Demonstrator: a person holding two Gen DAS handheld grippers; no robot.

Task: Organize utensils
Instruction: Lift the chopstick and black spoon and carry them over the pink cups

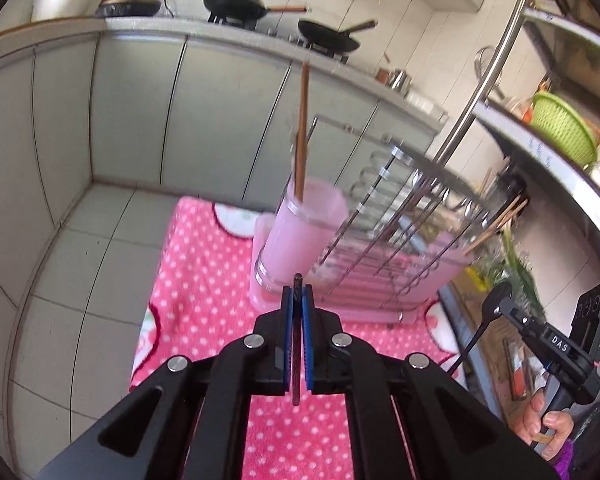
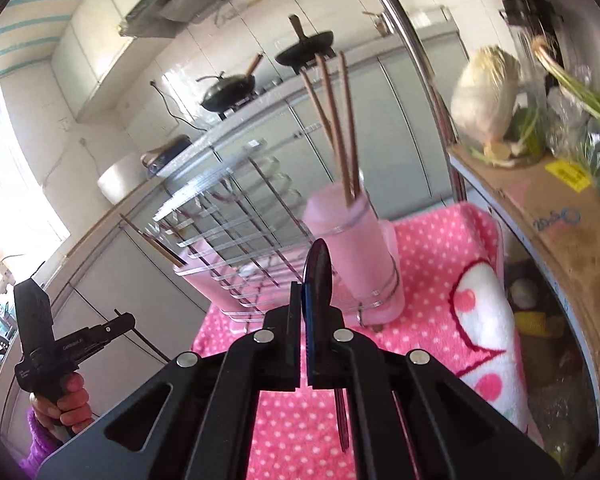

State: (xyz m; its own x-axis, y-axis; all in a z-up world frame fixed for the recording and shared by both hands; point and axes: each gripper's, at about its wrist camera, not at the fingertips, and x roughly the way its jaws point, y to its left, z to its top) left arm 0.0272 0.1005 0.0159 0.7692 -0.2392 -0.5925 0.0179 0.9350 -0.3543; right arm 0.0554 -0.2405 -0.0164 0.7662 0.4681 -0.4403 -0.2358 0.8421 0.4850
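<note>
Chopstick (image 1: 297,344) pinched in closed left gripper (image 1: 297,300), black spoon (image 2: 318,276) clamped in right gripper (image 2: 309,304) (pink cup (image 2: 352,248) just beyond)

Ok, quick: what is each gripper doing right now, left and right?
Left gripper: shut on a brown chopstick.
Right gripper: shut on a black spoon.

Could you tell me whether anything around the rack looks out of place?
Yes: a few chopsticks poke out sideways from the far end of the rack, not upright like those in the pink cup. Nothing looks spilled or damaged.
</note>
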